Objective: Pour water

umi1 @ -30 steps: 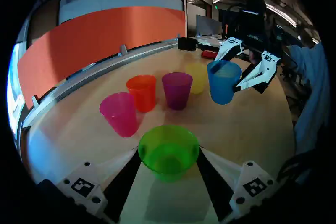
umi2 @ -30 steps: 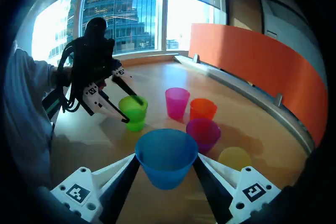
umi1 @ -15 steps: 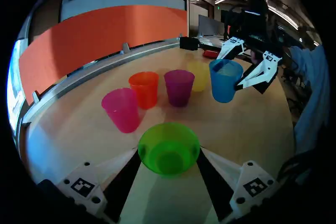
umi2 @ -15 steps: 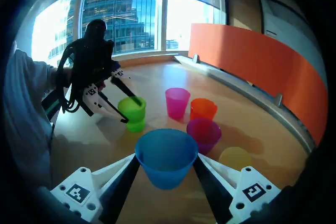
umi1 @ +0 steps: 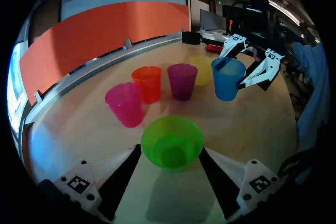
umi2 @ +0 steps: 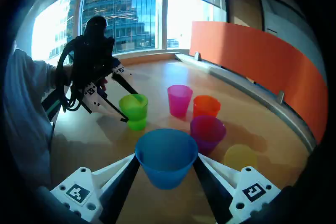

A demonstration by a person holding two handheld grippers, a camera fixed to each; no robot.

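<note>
In the left gripper view my left gripper (umi1: 171, 153) is shut on a green cup (umi1: 172, 142), held just above the wooden table (umi1: 252, 123). Farther off in that view, the right gripper (umi1: 239, 70) holds a blue cup (umi1: 228, 78) upright. In the right gripper view my right gripper (umi2: 166, 163) is shut on the blue cup (umi2: 166, 156). The left gripper (umi2: 122, 104) with the green cup (umi2: 134, 110) hangs to the left there, lifted off the table.
Pink (umi1: 125, 104), orange (umi1: 147, 83), purple (umi1: 182, 81) and yellow (umi1: 202, 69) cups stand in a row on the table. An orange partition (umi1: 96, 30) runs along the far edge. A person's sleeve (umi2: 25, 110) is at the left.
The green cup has risen a little off the table in my left gripper. The blue cup stays held in the right gripper, nearly still.
</note>
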